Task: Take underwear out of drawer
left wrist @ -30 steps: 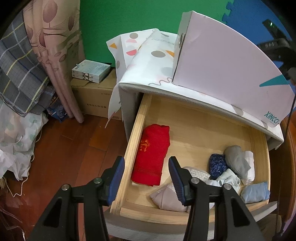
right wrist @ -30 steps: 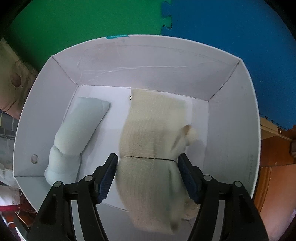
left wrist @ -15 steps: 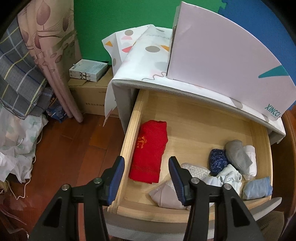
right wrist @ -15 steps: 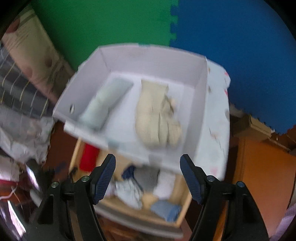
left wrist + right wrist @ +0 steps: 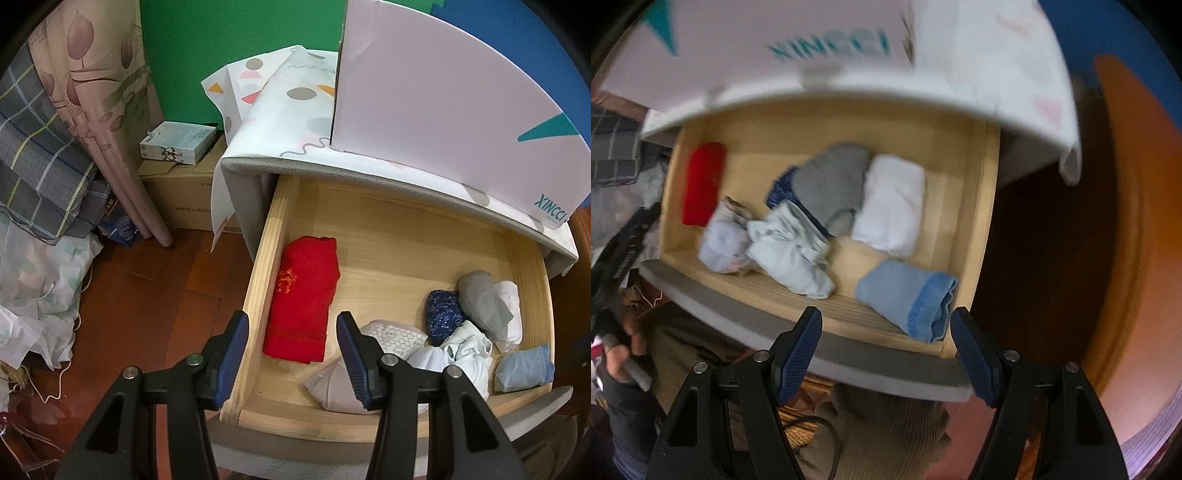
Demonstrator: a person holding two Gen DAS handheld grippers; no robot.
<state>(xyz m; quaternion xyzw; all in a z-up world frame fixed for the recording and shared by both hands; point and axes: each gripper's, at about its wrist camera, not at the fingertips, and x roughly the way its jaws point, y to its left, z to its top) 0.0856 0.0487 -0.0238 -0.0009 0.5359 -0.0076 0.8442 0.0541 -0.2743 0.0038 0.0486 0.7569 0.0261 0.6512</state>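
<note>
box (image 5: 443,110) on cabinet top, underwear (image 5: 465,350) in drawer (image 5: 388,236) front-rt

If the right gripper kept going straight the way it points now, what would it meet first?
Probably the light blue roll in the drawer's front right corner, which lies just ahead of the open right gripper. Depth is unclear; it might meet the drawer's front edge instead.

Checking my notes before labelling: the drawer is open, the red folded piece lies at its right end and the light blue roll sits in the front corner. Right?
Not quite. The red folded piece lies at the left end of the drawer, as the left wrist view shows. The drawer is open, and the light blue roll is in the front right corner.
</note>
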